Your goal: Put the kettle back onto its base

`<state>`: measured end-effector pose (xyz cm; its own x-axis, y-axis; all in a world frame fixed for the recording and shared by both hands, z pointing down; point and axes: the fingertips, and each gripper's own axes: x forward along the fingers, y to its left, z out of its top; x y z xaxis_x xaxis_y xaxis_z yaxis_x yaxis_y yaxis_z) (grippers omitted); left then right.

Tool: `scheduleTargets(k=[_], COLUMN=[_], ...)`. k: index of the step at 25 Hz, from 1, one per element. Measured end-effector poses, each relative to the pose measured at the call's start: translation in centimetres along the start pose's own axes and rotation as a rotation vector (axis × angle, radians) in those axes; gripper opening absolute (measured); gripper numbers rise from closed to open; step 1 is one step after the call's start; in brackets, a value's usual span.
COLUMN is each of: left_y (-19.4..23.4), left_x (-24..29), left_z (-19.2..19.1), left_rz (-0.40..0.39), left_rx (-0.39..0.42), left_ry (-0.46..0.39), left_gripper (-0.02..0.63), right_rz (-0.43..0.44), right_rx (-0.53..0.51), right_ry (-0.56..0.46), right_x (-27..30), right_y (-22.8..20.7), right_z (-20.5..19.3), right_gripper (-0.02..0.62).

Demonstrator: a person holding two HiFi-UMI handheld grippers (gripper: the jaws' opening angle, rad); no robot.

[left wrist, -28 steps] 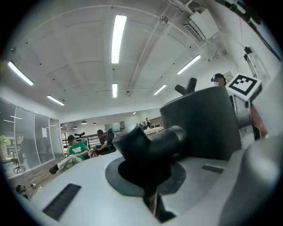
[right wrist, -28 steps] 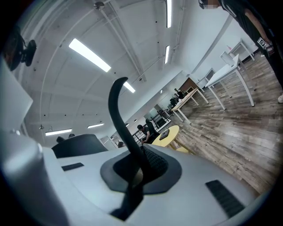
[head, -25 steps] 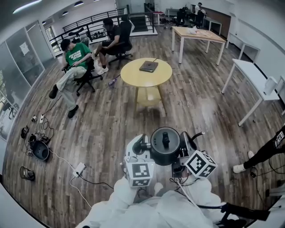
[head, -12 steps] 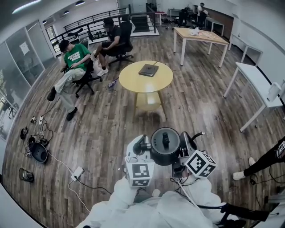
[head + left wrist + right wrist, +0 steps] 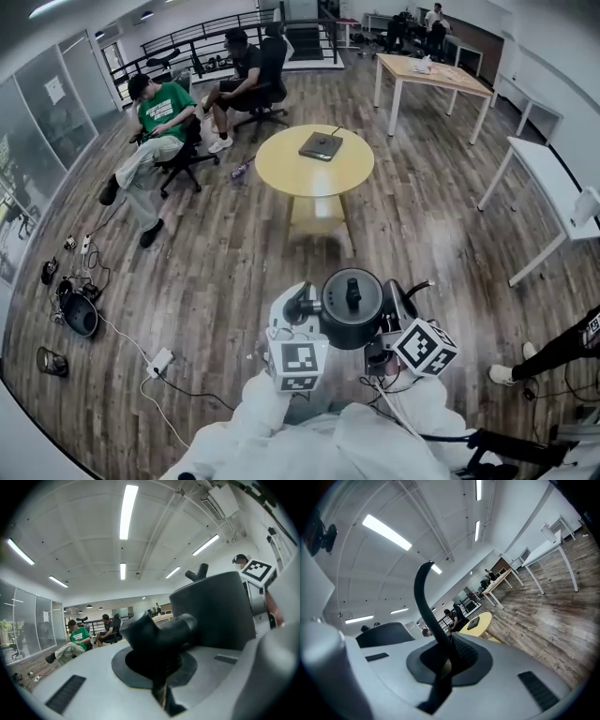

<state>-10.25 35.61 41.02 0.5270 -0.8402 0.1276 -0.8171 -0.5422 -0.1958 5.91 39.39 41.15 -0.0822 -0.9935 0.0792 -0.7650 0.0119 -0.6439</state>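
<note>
A black kettle hangs in the air just in front of me, carried between both grippers. My left gripper is shut on its thick spout, with the kettle body close on the right in the left gripper view. My right gripper is shut on the thin curved handle. The flat dark base lies on a round yellow table some way ahead across the floor. In the right gripper view the base and the table appear small and far off.
Two people sit on office chairs at the back left. Cables, a power strip and small devices lie on the floor at left. A wooden table and a white table stand at right. Someone's leg reaches in at the right edge.
I have walked a little closer to the round yellow table, which sits slightly nearer and more to the right. Both grippers hold the kettle as before.
</note>
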Motion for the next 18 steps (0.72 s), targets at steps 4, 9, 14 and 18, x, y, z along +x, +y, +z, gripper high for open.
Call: scheduleTargets(k=[4, 9, 14, 18], left_y=[0.9, 2.7, 5.8, 7.6], left_x=[3.3, 7.4, 12.1, 15.7], left_z=[0.1, 0.2, 0.6, 1.1], left_rz=[-0.006, -0.022, -0.023, -0.032], left_rx=[-0.007, -0.001, 0.009, 0.017], left_ry=[-0.014, -0.027, -0.028, -0.029], left_gripper=[-0.001, -0.002, -0.002, -0.002], right_rz=[-0.008, -0.022, -0.021, -0.030], right_rx=[-0.012, -0.024, -0.008, 0.001], right_ry=[-0.009, -0.023, -0.035, -0.039], right_x=[3.2, 7.7, 12.8, 16.7], right_y=[-0.8, -1.4, -1.4, -1.7], right_z=[0.9, 2.0, 2.7, 3.6], right_gripper=[0.014, 0.014, 0.012, 0.014])
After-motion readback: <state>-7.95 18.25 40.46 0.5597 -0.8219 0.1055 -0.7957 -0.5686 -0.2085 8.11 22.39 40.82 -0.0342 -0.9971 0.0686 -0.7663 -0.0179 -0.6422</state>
